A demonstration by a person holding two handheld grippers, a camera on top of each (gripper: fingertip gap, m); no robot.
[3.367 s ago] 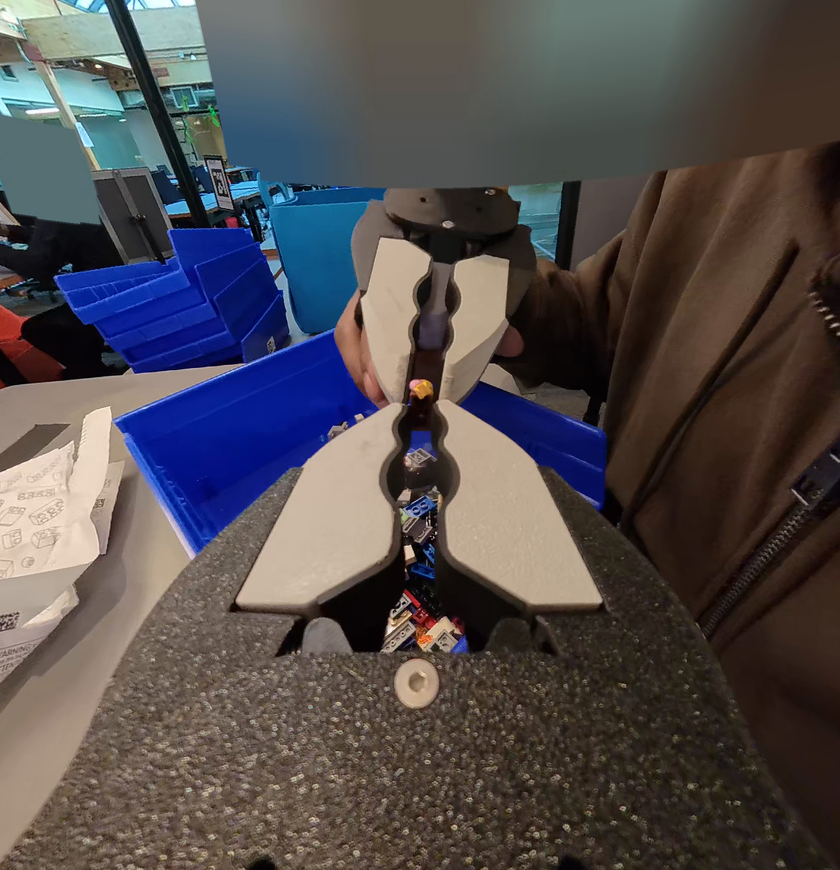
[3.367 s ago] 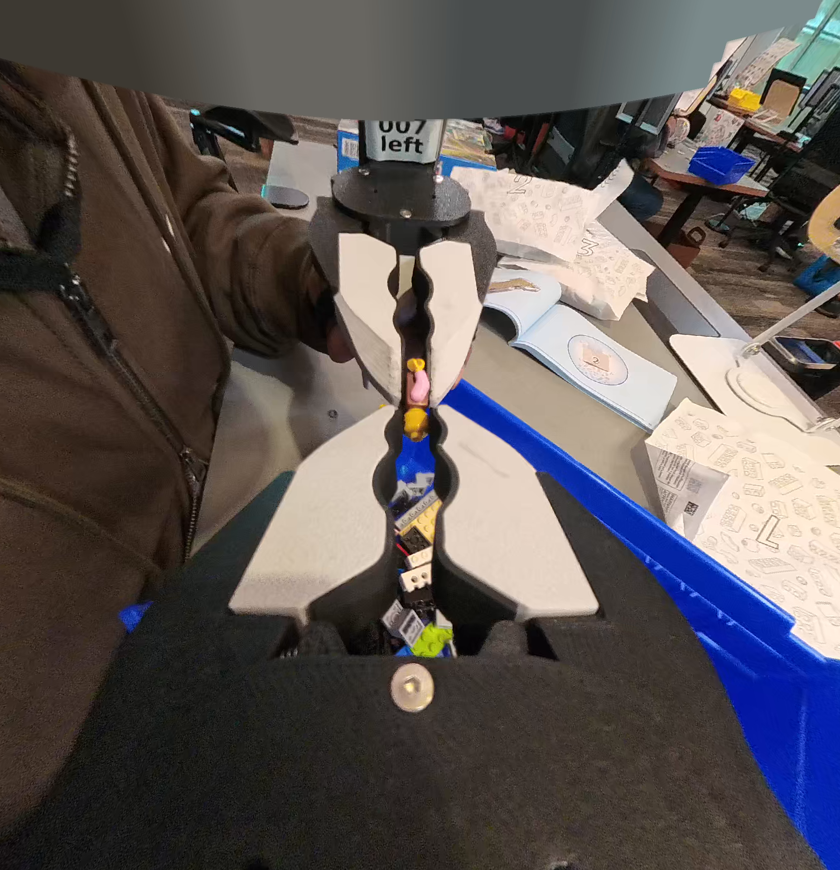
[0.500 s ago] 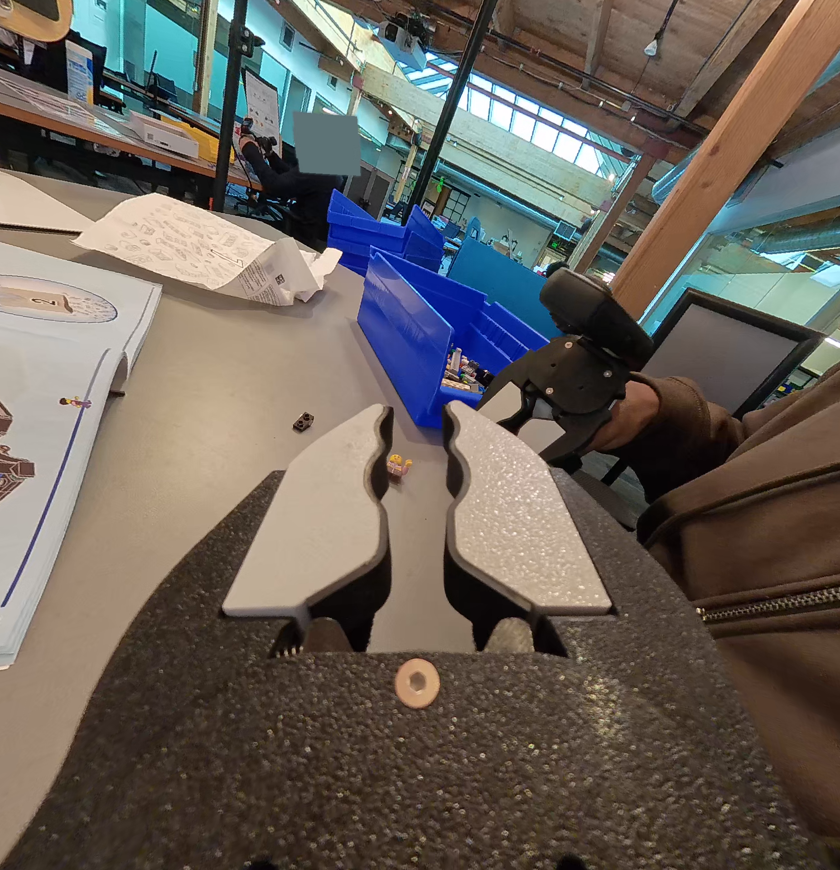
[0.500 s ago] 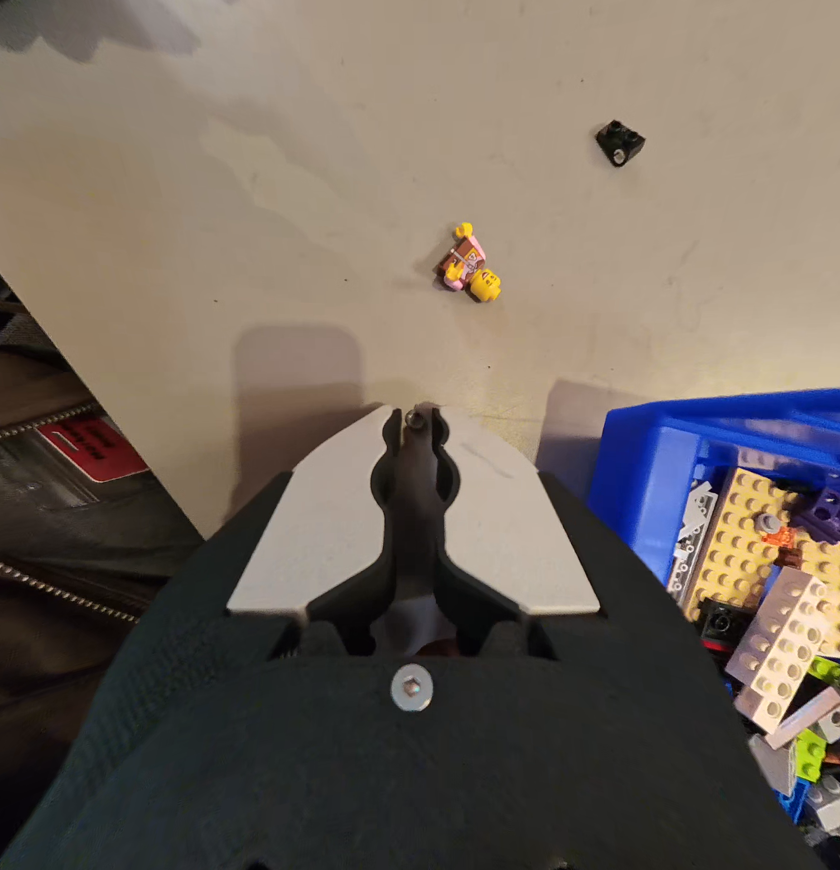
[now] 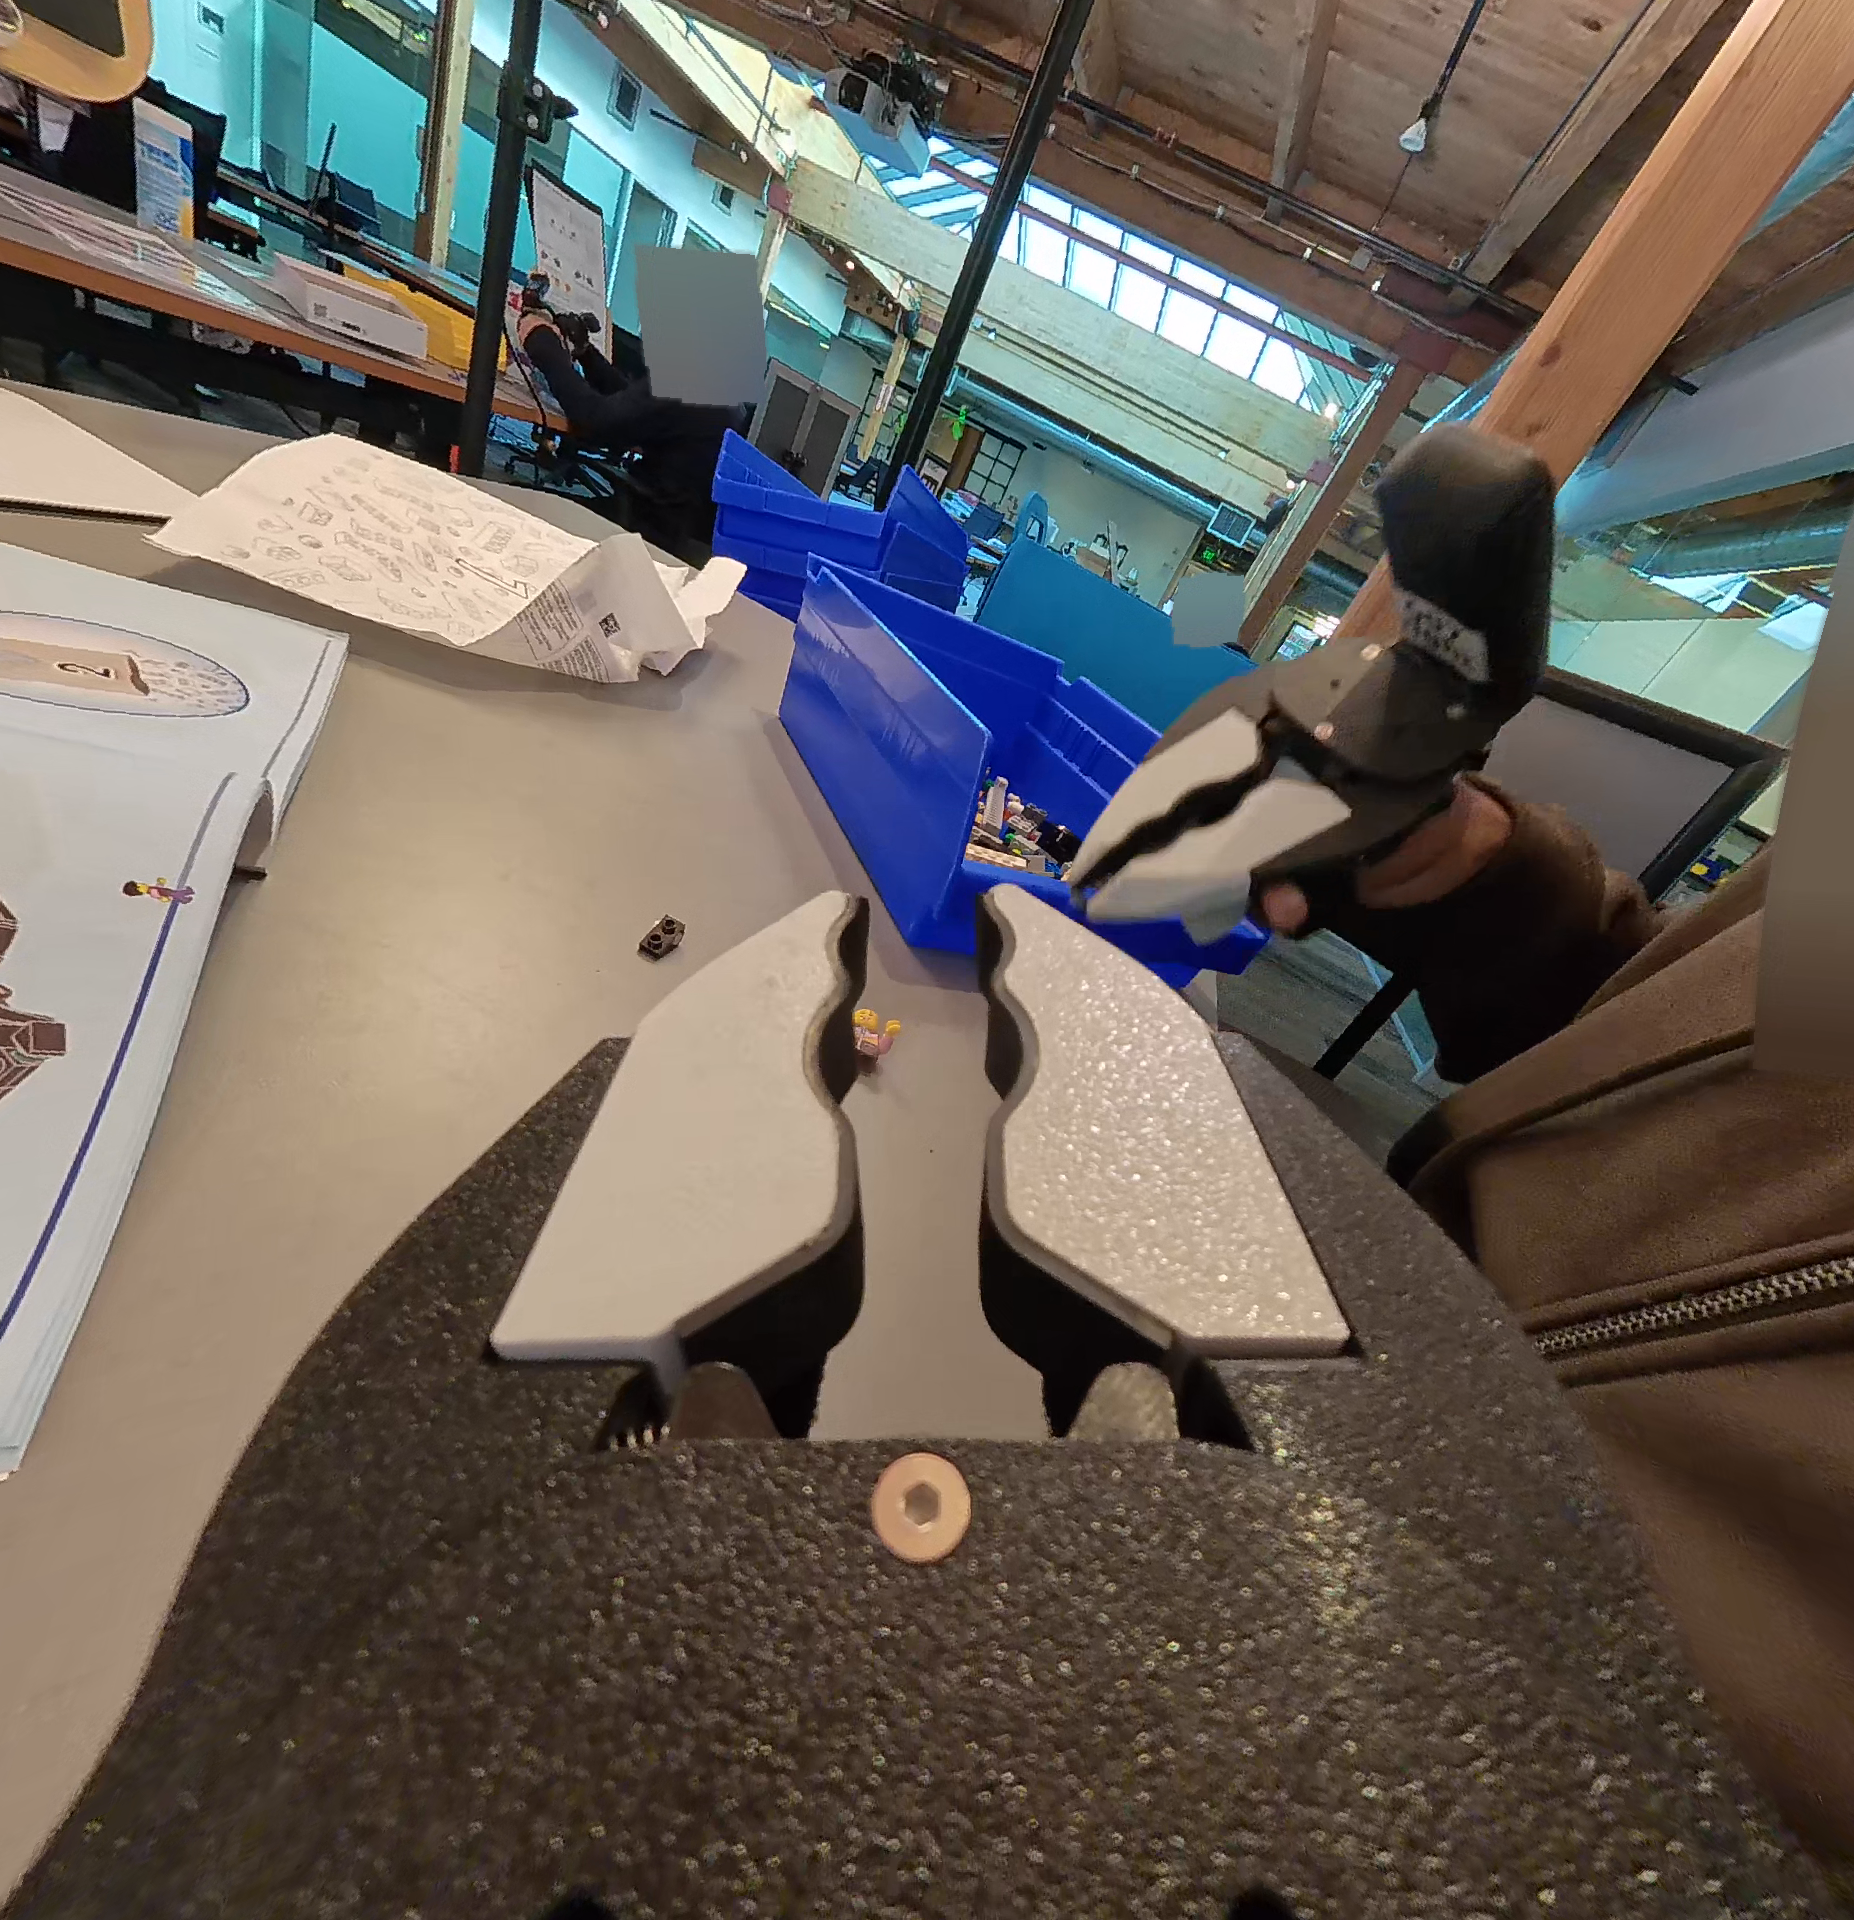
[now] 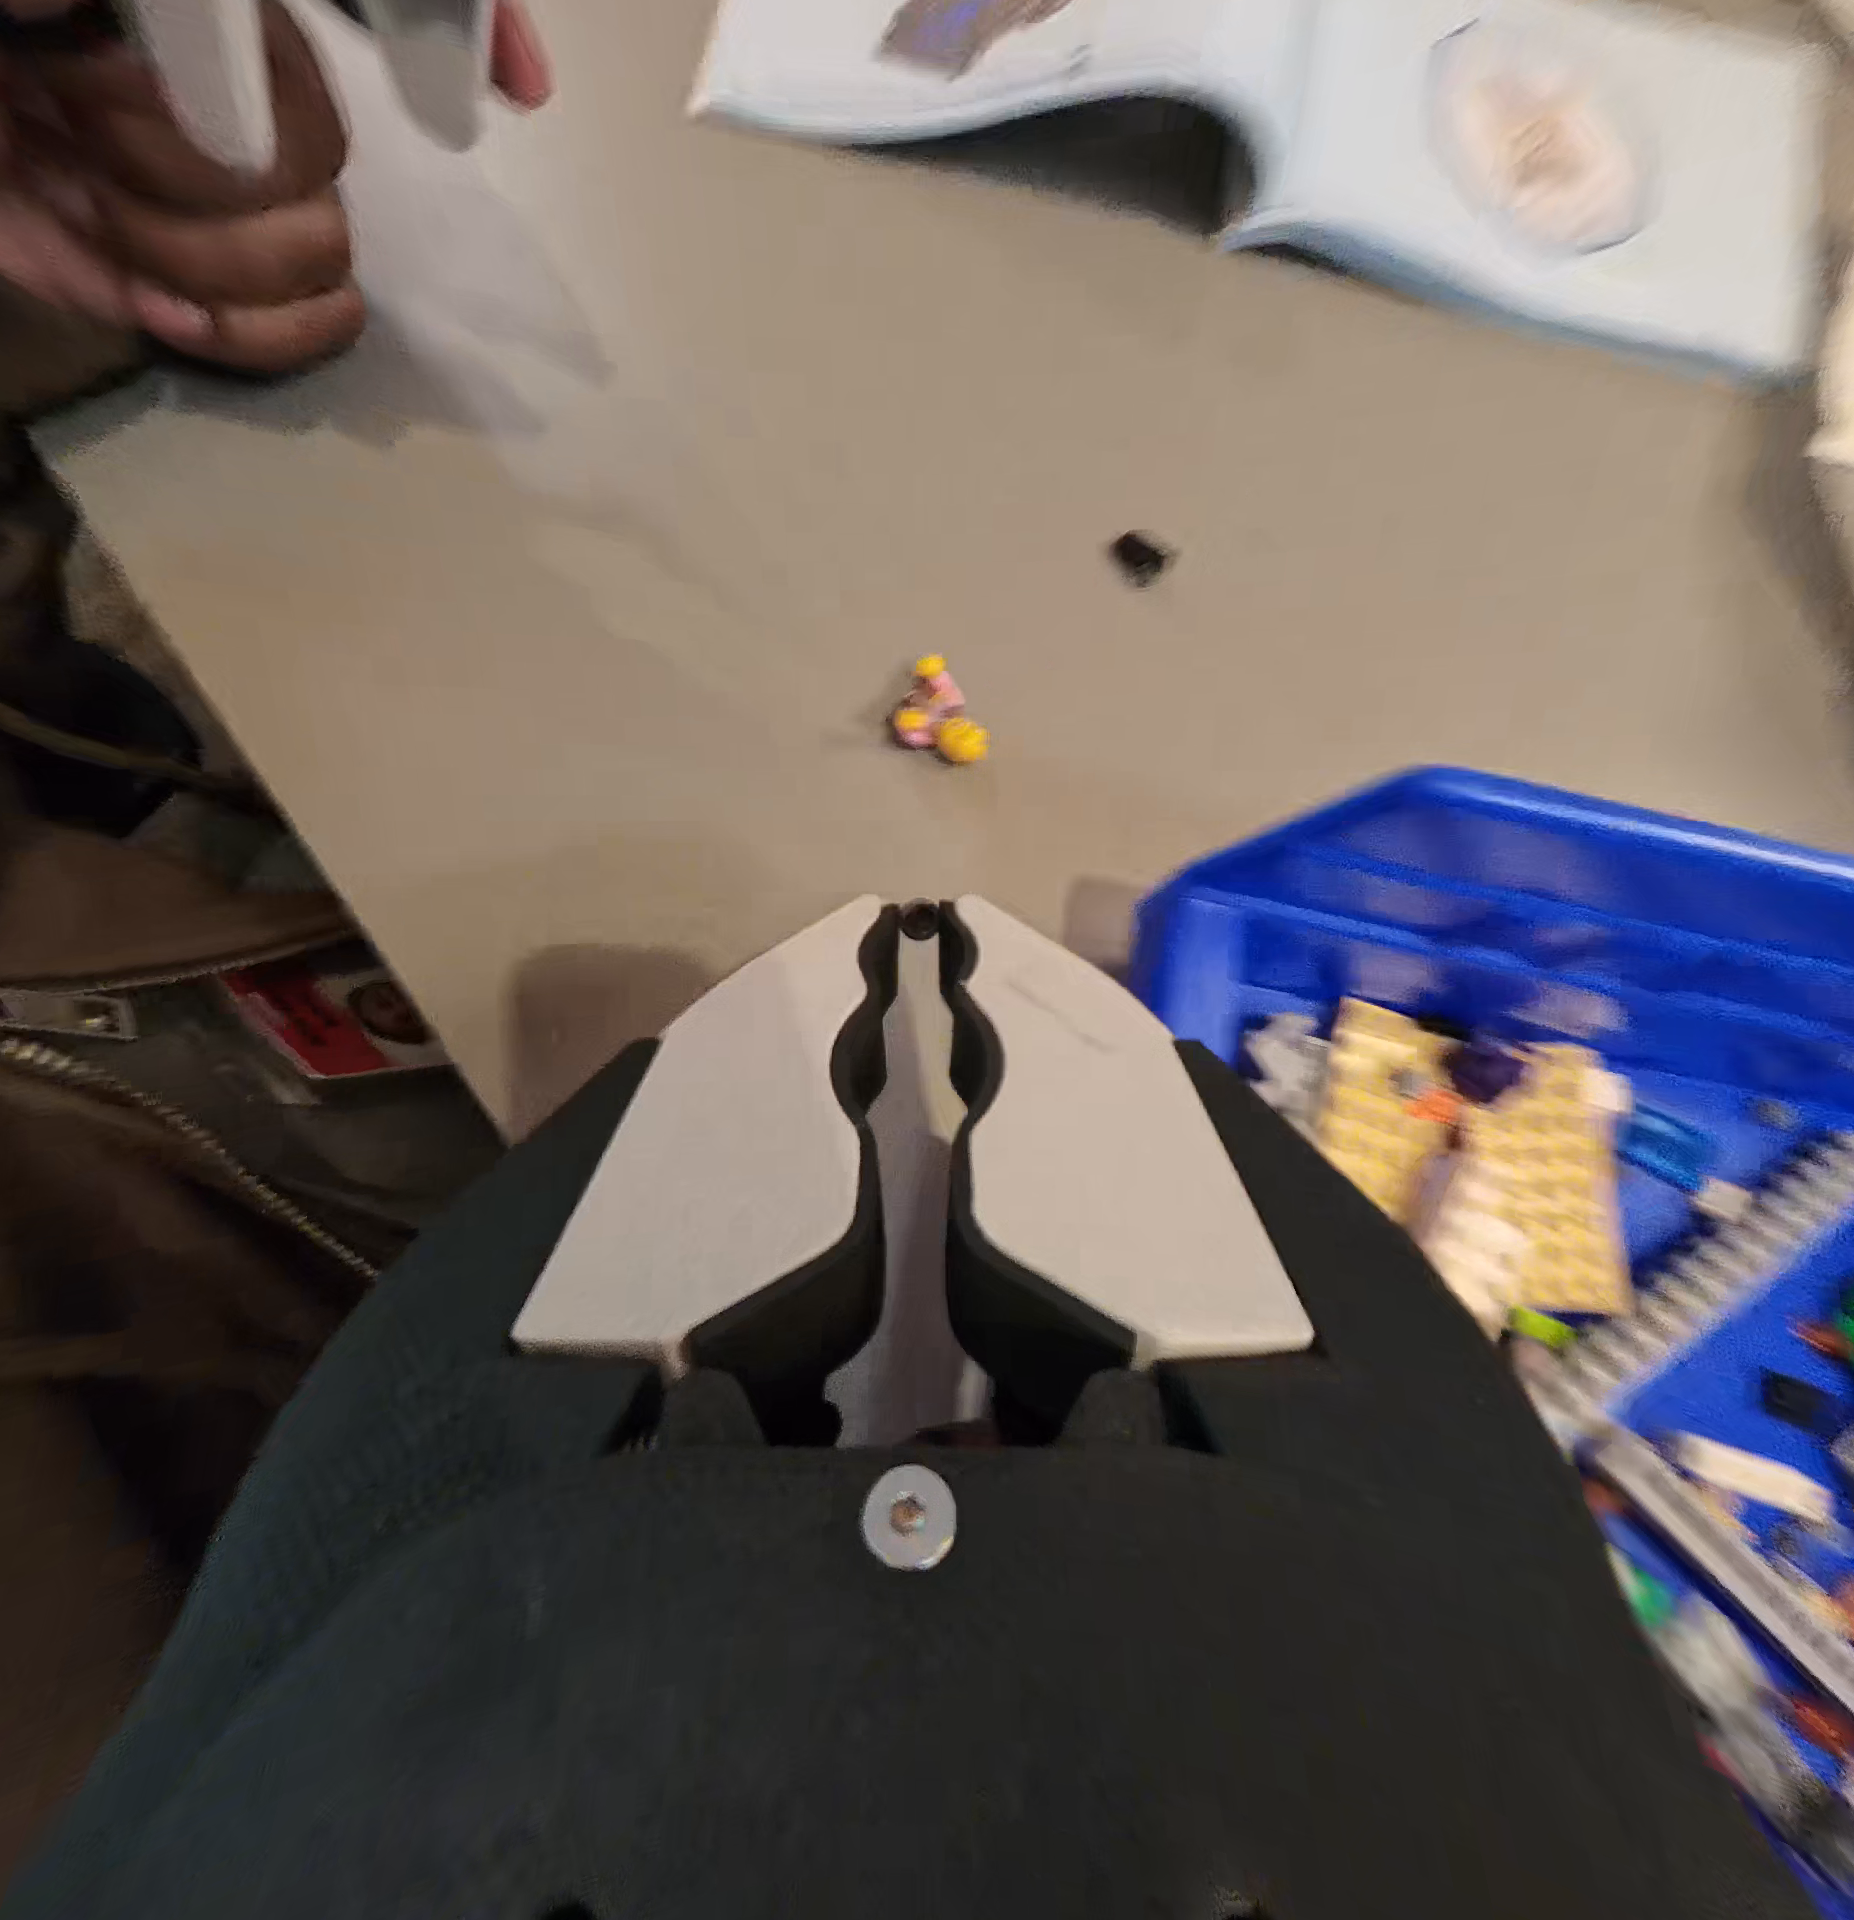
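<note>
Though blurred, right gripper (image 6: 918,906) fingers pinch a small dark piece (image 6: 918,921); left gripper (image 5: 921,909) fingers stand apart, bare.

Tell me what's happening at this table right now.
A person holds two grippers over a grey table. The left gripper is open and empty, low over a small pink-and-yellow toy figure lying on the table. The right gripper, beside a blue bin of toy bricks, pinches a tiny dark piece.

Glossy blue plastic bin (image 5: 881,727), matt grey tabletop (image 5: 466,831) (smooth), crumpled printed paper (image 5: 435,561).
</note>
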